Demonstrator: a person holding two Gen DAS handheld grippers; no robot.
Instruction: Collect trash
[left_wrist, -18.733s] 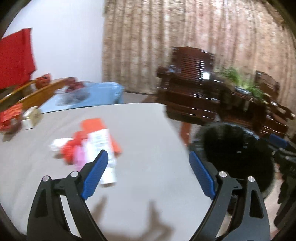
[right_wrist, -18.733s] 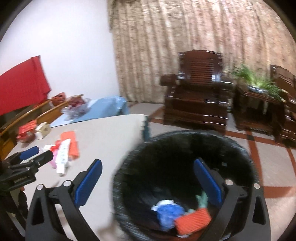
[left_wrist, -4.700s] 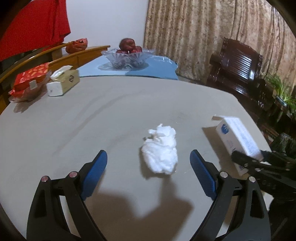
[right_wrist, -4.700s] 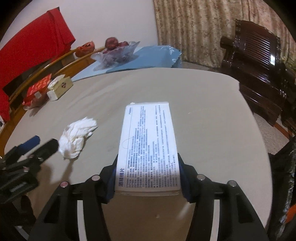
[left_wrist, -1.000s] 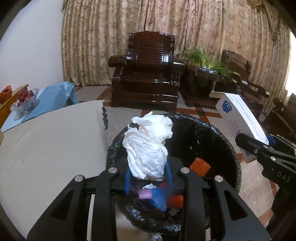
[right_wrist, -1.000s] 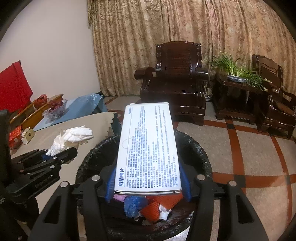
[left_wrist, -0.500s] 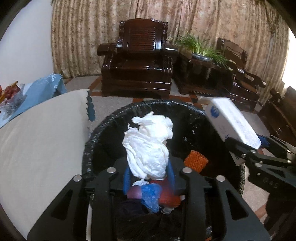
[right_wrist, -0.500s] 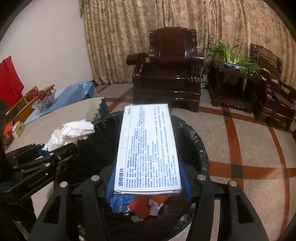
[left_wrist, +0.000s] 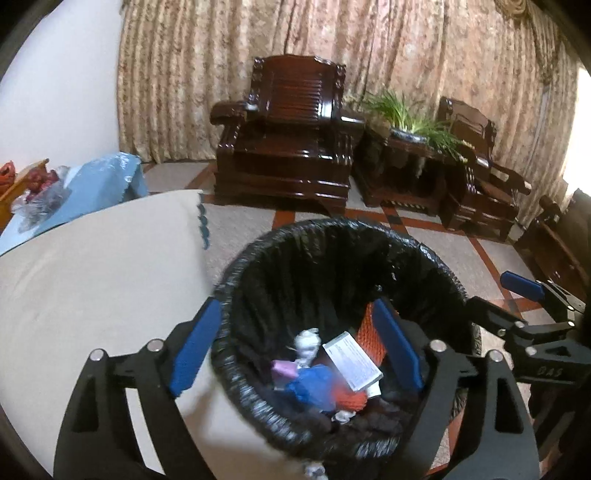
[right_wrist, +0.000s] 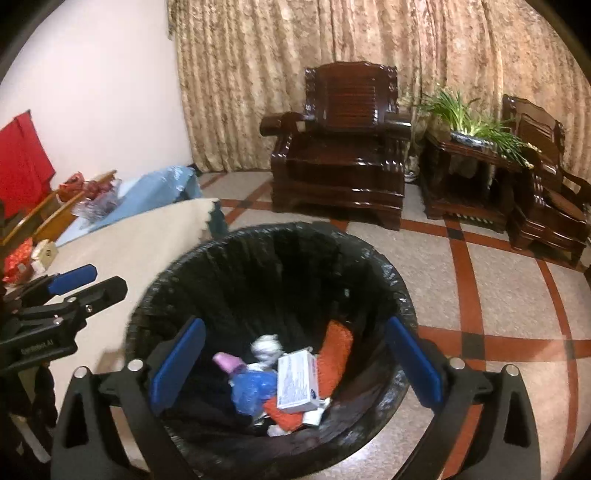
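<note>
Both hand-held tools hang over the same round bin lined with a black plastic bag (right_wrist: 369, 266). The right gripper (right_wrist: 295, 360) has its blue-padded fingers spread wide with nothing between them, and the bin's mouth fills the gap. Directly below and ahead of it, at the bottom of the bin, lies the white printed cardboard box (right_wrist: 297, 380), resting flat on the heap. Touching the box's left side is a crumpled blue plastic piece (right_wrist: 251, 387); past that, a small pink scrap (right_wrist: 227, 360). Just beyond the box sits the crumpled white tissue (right_wrist: 266, 347), and to the box's right an orange-red mesh sleeve (right_wrist: 336, 354) leans against the liner wall.

The left gripper (left_wrist: 295, 345) is likewise spread and empty, its left finger outside the bin's rim and its right finger inside it, over the trash. In the left wrist view the same box (left_wrist: 352, 360) lies beneath that gap, with the tissue (left_wrist: 306, 343) just to its left.

Left of both grippers is the round table under a beige cloth (left_wrist: 92, 266), its edge close to the bin. Farther ahead stand a dark carved wooden armchair (right_wrist: 347, 147), a green potted plant on a dark side stand (right_wrist: 476, 125), and a beige patterned curtain (right_wrist: 332, 37) behind them.
</note>
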